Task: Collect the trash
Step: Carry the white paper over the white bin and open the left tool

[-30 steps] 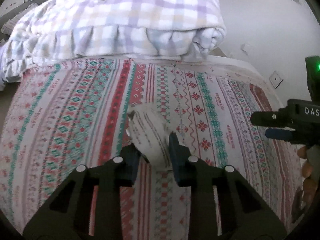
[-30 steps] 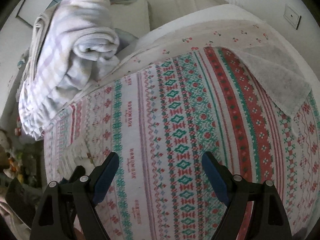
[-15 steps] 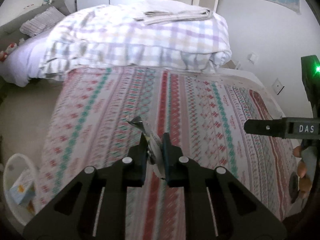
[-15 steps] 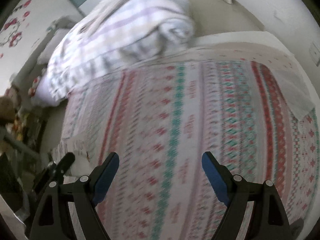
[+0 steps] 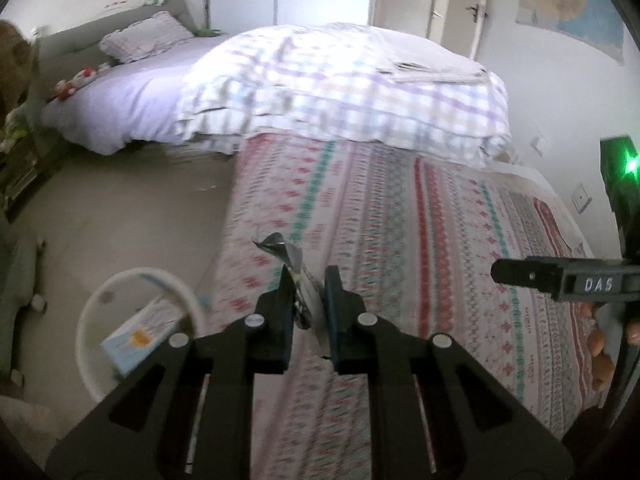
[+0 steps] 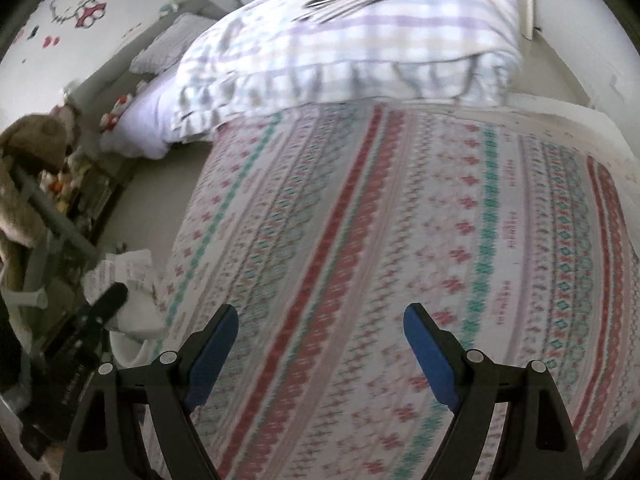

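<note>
Crumpled paper (image 5: 298, 276) is sitting clamped between the left gripper (image 5: 307, 286)'s pads, hanging above the patterned bedspread (image 5: 420, 248) near its edge. Beside that bedspread, on the floor, a white bin (image 5: 138, 276) is holding a box. Over the bedspread the right gripper (image 6: 320, 330) is hanging spread wide, grasping nothing.

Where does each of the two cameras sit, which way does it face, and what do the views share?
Left wrist: on the left gripper, looking down at a crumpled wrapper it grips, patterned bed and white bin; fingers of the other hand show.
Right wrist: on the open right gripper, facing the bed; no hand shows.
Shared: bed, checked quilt.
</note>
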{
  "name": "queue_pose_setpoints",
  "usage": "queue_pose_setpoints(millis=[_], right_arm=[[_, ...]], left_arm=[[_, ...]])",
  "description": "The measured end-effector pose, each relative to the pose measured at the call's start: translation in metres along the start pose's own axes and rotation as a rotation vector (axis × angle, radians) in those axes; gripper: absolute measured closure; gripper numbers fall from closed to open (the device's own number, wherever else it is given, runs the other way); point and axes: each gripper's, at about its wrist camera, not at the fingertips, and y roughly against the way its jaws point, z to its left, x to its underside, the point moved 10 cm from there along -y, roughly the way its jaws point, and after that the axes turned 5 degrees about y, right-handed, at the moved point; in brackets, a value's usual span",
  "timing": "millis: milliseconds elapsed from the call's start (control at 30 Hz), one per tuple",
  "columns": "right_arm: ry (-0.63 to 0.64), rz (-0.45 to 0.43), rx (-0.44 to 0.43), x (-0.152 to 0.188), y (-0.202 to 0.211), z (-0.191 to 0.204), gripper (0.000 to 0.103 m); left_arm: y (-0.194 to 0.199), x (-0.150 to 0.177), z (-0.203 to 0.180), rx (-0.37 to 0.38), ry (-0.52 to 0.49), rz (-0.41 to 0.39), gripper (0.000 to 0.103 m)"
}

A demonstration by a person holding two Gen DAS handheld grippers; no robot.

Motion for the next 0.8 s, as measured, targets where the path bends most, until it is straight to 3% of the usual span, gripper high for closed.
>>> queue_pose_setpoints(millis=[267, 567, 600, 633, 700, 767, 800], right_arm=[[0.12, -0.006, 0.017, 0.004, -0.013, 0.049, 0.017], [0.188, 0.008, 0.007, 0.011, -0.028, 0.08, 0.017], [0.195, 0.008, 0.002, 0.012, -0.029, 0.083, 0.017], [0.204, 0.007, -0.002, 0.013, -0.029, 0.086, 0.017], [0.221, 0.001, -0.005, 0.013, -0.029, 0.092, 0.017], [0.245, -0.013, -0.006, 0.014, -0.026, 0.097, 0.017], [0.254, -0.019, -0.006, 0.014, -0.025, 0.099, 0.017]], left_arm=[[0.013, 0.001, 0.072, -0.067, 0.113, -0.011, 0.088], [-0.009, 0.01, 0.139, -0.159, 0.244, 0.006, 0.084], [-0.012, 0.013, 0.143, -0.169, 0.256, 0.009, 0.082], [-0.014, 0.016, 0.148, -0.18, 0.268, 0.016, 0.072], [-0.019, 0.027, 0.156, -0.195, 0.324, 0.064, 0.038], [-0.021, 0.039, 0.156, -0.188, 0.387, 0.121, 0.021], [-0.019, 0.043, 0.154, -0.189, 0.396, 0.135, 0.02]])
